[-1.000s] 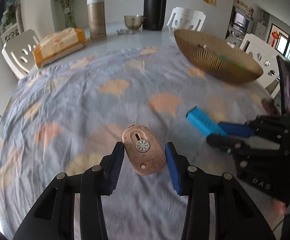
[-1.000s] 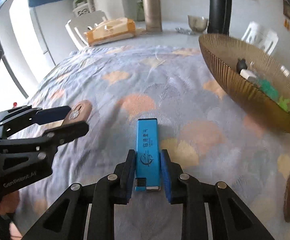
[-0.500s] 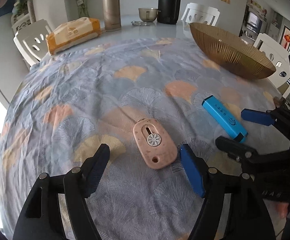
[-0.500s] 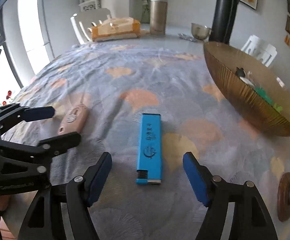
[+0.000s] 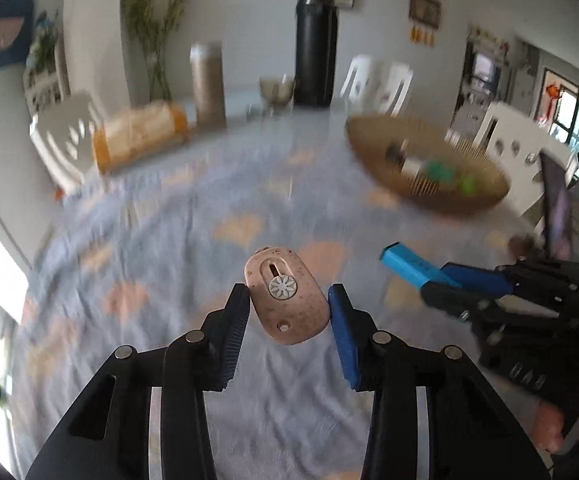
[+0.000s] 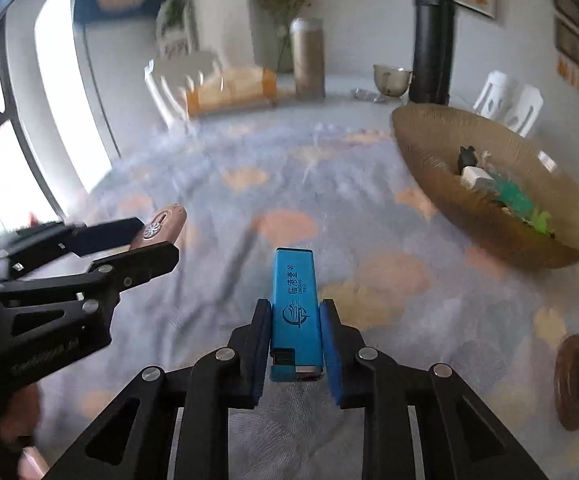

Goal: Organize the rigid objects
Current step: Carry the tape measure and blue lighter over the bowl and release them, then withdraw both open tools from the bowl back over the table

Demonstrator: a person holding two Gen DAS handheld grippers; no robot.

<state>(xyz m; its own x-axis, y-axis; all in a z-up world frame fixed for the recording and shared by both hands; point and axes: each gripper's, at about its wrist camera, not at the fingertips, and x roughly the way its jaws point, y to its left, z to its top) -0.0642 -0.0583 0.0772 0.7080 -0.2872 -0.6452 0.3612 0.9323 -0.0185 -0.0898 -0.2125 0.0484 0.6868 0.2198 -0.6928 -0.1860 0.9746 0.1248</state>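
A pink speckled oval gadget with a white flower dial hangs above the tablecloth between my left gripper's blue pads, which press on its sides as the jaws are closing. From the right wrist view the left gripper sits at the left with the pink gadget sticking out of it. A blue lighter points forward in my right gripper, which is shut on its lower half. In the left wrist view the right gripper carries the lighter at the right.
A gold wire bowl with several small items stands at the right on the patterned blue tablecloth. At the table's back are an orange tissue box, a tan canister, a metal cup and a black flask. A brown coaster lies near right.
Half a second ago both grippers stood wide open around the objects lying on the cloth. Both have closed on them again and risen, and the views now tilt up toward the room.
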